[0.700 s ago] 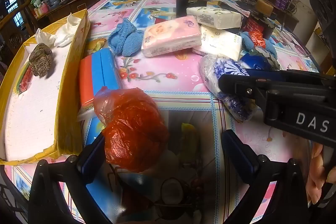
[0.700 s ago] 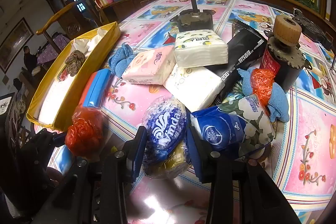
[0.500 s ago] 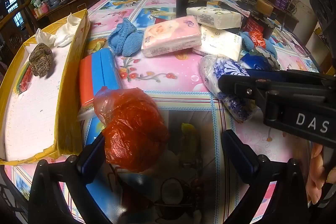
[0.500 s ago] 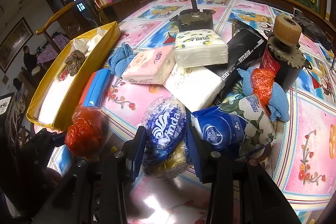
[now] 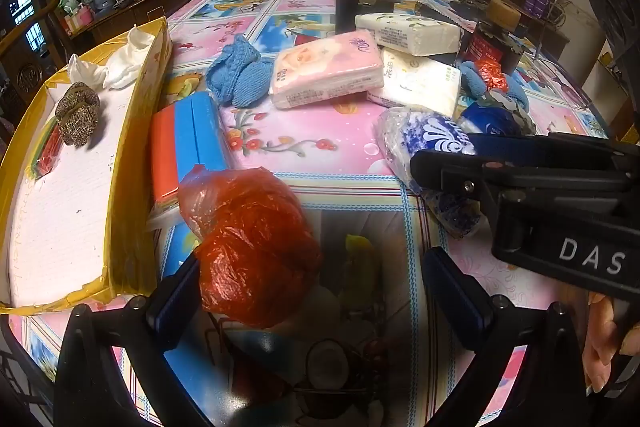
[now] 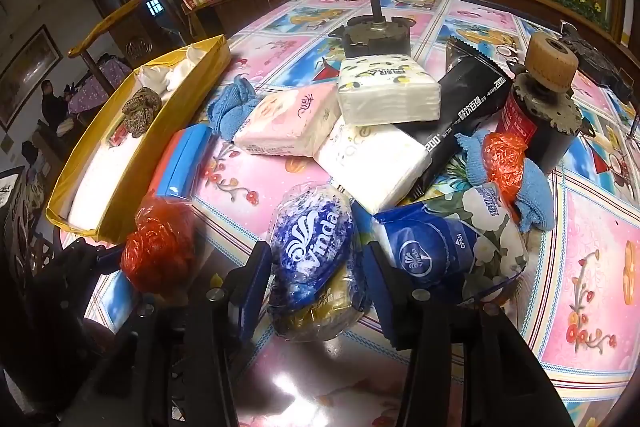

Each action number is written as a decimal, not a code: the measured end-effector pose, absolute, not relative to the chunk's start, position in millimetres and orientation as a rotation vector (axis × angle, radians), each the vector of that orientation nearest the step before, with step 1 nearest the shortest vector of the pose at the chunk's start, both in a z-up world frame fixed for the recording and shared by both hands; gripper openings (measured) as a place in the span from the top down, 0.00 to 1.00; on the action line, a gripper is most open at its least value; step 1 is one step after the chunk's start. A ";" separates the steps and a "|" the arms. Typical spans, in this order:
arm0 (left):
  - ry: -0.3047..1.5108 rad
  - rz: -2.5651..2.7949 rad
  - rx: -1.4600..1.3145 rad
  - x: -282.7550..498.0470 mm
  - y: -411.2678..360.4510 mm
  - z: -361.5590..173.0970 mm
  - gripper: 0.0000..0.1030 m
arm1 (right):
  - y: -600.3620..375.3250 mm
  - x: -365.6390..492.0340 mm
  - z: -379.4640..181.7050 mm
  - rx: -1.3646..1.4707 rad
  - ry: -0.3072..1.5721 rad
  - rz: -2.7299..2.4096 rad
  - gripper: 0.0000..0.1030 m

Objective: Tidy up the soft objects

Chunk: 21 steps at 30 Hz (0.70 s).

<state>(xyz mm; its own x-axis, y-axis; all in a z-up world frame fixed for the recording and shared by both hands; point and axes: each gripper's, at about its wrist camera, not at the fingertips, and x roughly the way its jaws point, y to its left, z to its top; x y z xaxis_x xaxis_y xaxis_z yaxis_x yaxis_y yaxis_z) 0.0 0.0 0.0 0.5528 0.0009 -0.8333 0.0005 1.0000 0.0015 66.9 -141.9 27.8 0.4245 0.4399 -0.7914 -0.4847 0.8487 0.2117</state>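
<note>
A: How was the left gripper (image 5: 312, 291) posed?

B: It tilted steeply down toward the table (image 5: 320, 143), its fingers spread wide apart. The crumpled red plastic bag (image 5: 256, 247) sat on the table between them, pressed up against the left finger (image 5: 176, 295), while the right finger (image 5: 452, 291) stood well clear of it. Nothing was clamped.

A: And the right gripper (image 6: 316, 283)?

B: It also pointed steeply down. Its blue pads sat either side of the blue-and-white Vinda packet (image 6: 312, 251), a crinkled soft bag lying at the near edge of the pile. The pads looked to be touching the wrapper on both sides, so I read it as gripped. In the left wrist view the same gripper came in from the right as a black bar, with part of a hand (image 5: 604, 343) below it.

A: Where were the other soft things?

B: The pink tissue pack (image 6: 288, 123) and the blue cloth (image 6: 234, 107) lay farther back. The yellow tray (image 6: 132, 167) stood to the left, holding a brown scrubber (image 6: 140, 111) and white paper.
</note>
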 end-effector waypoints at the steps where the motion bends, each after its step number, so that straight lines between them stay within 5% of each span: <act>1: 0.985 0.000 0.002 0.0 0.0 0.0 0.00 | -141.9 66.7 27.6 -0.053 0.974 0.578 0.49; 21: 0.985 0.000 0.002 0.0 0.0 0.0 0.00 | -135.3 66.1 25.3 -0.094 0.969 0.571 0.44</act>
